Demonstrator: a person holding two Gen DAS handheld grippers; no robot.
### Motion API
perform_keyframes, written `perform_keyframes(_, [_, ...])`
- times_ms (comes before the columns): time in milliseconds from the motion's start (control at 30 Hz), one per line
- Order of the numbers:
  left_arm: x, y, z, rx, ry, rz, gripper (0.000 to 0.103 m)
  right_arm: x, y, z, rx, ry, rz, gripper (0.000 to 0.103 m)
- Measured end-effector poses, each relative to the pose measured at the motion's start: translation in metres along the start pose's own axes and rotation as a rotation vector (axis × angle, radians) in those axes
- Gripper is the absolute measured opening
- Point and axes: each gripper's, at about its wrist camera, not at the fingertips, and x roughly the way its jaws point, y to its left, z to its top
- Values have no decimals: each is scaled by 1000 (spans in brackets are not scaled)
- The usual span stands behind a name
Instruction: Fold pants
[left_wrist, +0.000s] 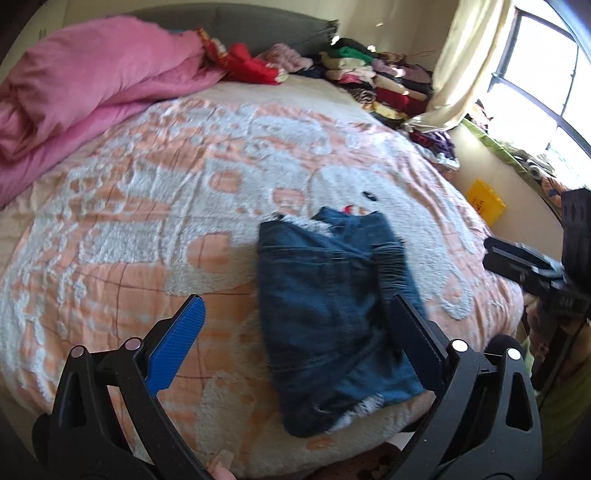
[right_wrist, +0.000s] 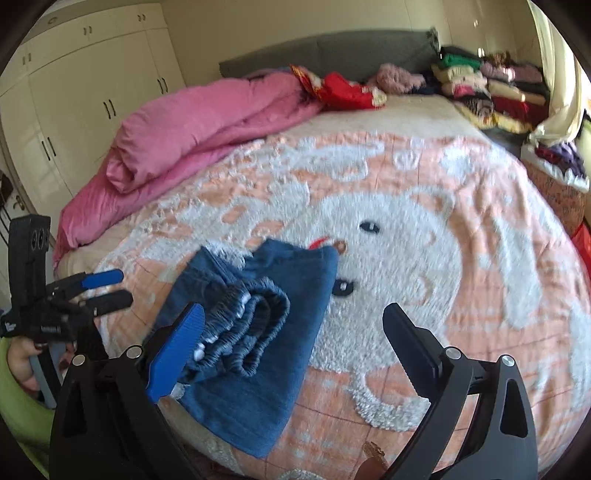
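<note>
The blue denim pants (left_wrist: 332, 314) lie folded into a small bundle on the peach and white blanket (left_wrist: 147, 221), near the bed's front edge. My left gripper (left_wrist: 295, 306) is open above them, its fingers apart on either side of the bundle's near end. In the right wrist view the pants (right_wrist: 258, 332) show their elastic waistband rolled on top. My right gripper (right_wrist: 295, 317) is open and empty, its left finger (right_wrist: 177, 350) over the bundle's edge. The left gripper (right_wrist: 107, 286) also shows at the left there, and the right gripper shows in the left wrist view (left_wrist: 517, 258).
A pink duvet (left_wrist: 92, 85) is heaped at the back left of the bed. Stacks of folded clothes (left_wrist: 376, 77) sit at the back right by a curtain (left_wrist: 469, 62) and window. White wardrobes (right_wrist: 74, 92) stand at the left. A yellow box (left_wrist: 485, 201) lies on the floor.
</note>
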Motion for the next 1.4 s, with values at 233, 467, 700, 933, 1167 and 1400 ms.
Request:
perform_keyframes(233, [39,7,-3,-30,74,-23,93,46,-8,-15,34,104,3,96])
perform_keyframes(467, [67,7,-7,-30,123,-30,93,73,-14,-18,70,159,33,84])
perform_keyframes(700, [76,5,-6,-20,132,-46,80,96,-8,-24,60,207,93,73])
perform_keyframes(933, [88,2,-7,-27,138,-72,64,102,-6,-27,67,195,113,71])
perform_keyframes(1167, [82,-5,1,-26,116,-71,38,96,13,-16,13,160,181,22])
perform_keyframes(1400, [74,-2,32,-37,54,-70,35,87,27,22,-61,82,172,22])
